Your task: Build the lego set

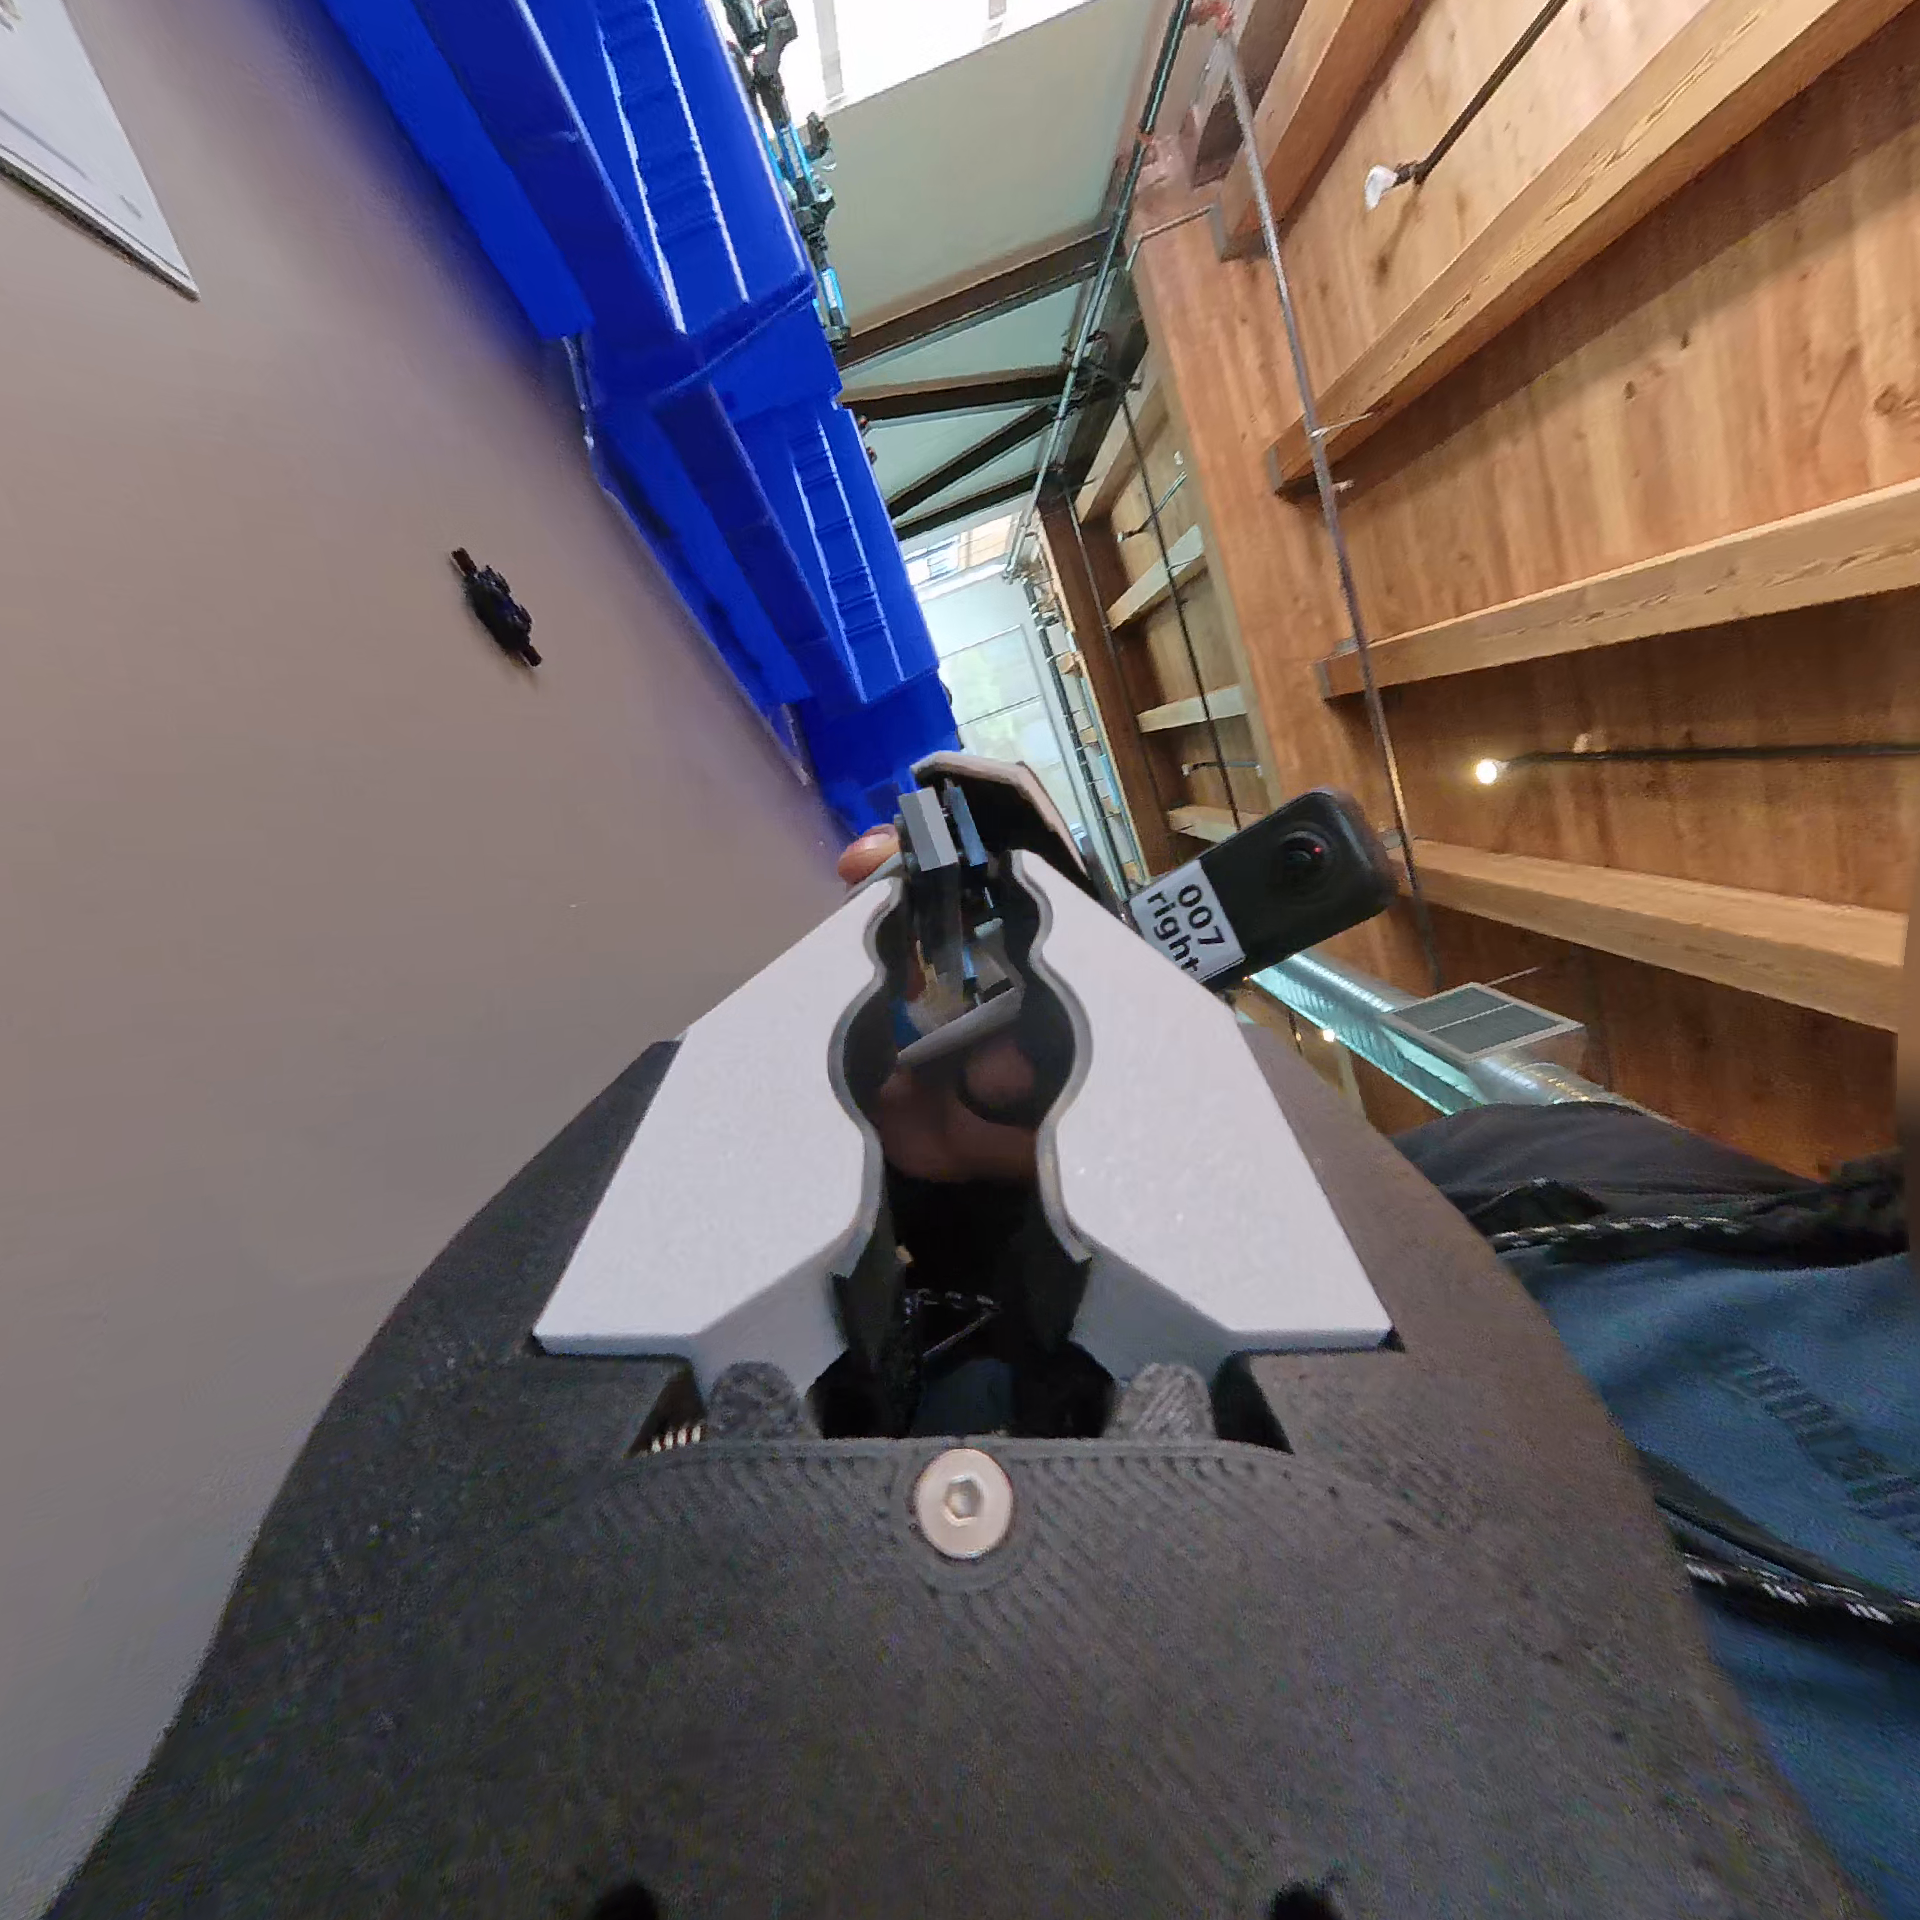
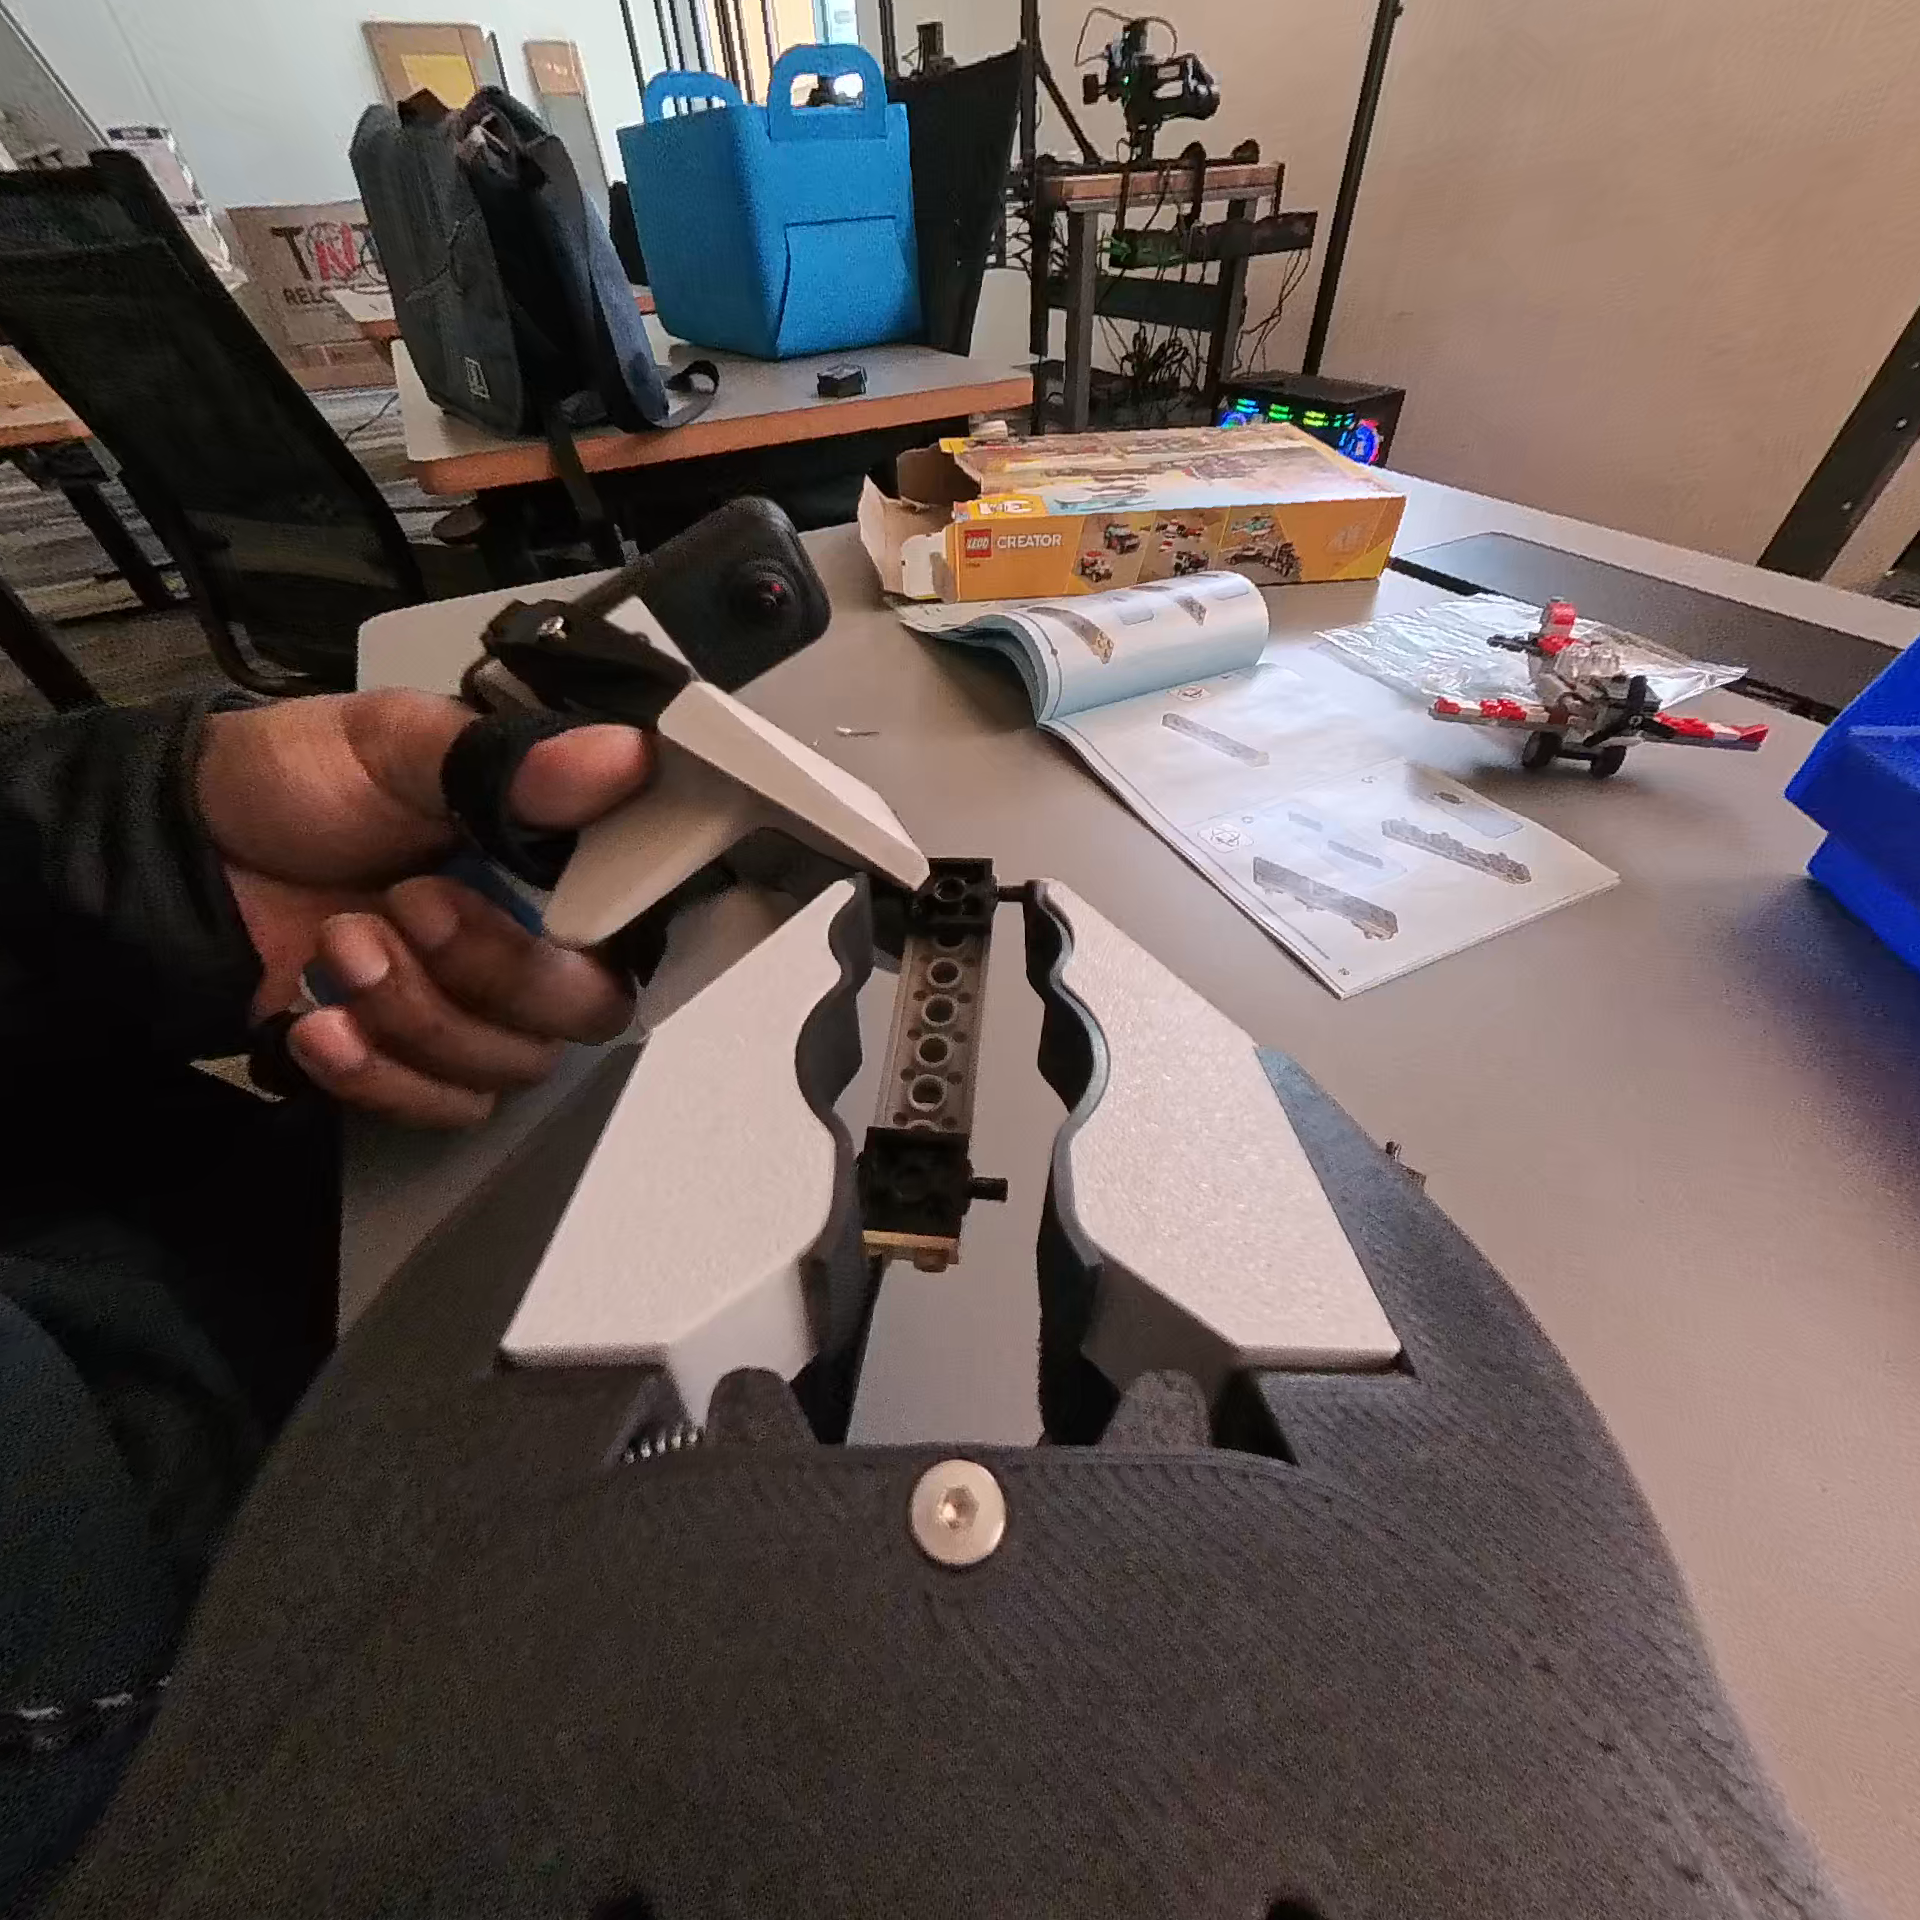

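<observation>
Claws: two, the right claw and the left claw
Wrist cameras in sight: one
Brick assemblies held up: one grey strip with two black blocks on it
Finished toy planes: one
Set boxes: one
Instruction booklets: one, open
Clear bags: one
Blue bins beside the counter: two stacked
Blue totes behind: one
Backpacks: one

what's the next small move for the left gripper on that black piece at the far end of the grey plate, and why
Probably press the left gripper gently down. Its tip already touches the black axle brick at the far end of the grey plate, which lies between the right gripper fingers, so seating that brick looks like the step at hand.
</observation>
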Motion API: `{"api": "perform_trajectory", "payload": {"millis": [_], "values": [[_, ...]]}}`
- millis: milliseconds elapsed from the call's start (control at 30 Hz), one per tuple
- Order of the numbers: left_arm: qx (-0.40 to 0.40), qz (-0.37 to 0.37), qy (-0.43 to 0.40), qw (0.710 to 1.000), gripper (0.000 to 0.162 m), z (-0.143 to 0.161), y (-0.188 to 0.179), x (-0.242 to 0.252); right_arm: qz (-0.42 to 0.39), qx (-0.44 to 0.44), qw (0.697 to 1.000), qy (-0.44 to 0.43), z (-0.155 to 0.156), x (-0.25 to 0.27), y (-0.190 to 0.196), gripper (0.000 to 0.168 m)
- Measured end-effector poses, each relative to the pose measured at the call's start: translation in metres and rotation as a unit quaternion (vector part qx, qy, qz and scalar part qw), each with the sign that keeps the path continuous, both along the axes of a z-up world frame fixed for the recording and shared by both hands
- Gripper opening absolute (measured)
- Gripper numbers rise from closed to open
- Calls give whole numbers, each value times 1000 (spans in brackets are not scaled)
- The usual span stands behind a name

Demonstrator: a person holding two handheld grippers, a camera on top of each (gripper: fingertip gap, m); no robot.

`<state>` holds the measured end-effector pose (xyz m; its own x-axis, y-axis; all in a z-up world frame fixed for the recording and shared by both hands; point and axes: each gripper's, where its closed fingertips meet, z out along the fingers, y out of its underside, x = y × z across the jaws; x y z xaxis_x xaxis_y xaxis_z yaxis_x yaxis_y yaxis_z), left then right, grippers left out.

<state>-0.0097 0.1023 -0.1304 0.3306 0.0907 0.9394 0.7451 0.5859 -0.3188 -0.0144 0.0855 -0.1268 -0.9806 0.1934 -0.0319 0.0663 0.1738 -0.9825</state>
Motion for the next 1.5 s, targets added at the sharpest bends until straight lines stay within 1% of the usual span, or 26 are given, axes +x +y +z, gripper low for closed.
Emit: {"api": "perform_trajectory", "payload": {"millis": [233, 467, 833, 1000, 1133, 1167, 1367, 1400, 1500], "values": [[28, 0, -1, 1000, 17, 5, 1, 0, -15, -13, 1000, 8, 4, 0, 1, 29], [32, 1, 4, 999, 17, 7, 0, 0, -25, -19, 999, 15, 6, 0, 0, 29], [-10, 9, 30, 999, 16, 5, -3, 2, -50, 3, 995, 88, 7, 3, -2, 29], [-25, 12, 42, 999, 12, 6, -3, 3, -54, 5, 994, 96, 7, 3, -3, 29], [-38, 10, 53, 998, 12, 7, -3, 4, -44, -2, 996, 82, 8, 4, -3, 28], [-39, 8, 57, 998, 11, 8, -2, 4, -32, -2, 996, 78, 7, 7, -3, 23], [-54, 1, 70, 996, 11, 10, 2, 7, -20, -4, 998, 61, 5, 8, -3, 23], [-52, 1, 69, 996, 12, 10, 2, 7, -15, -3, 998, 62, 6, 8, -3, 23], [-54, 3, 70, 996, 11, 10, 0, 6, 26, -1, 999, 43, 5, 13, -2, 32]]}}
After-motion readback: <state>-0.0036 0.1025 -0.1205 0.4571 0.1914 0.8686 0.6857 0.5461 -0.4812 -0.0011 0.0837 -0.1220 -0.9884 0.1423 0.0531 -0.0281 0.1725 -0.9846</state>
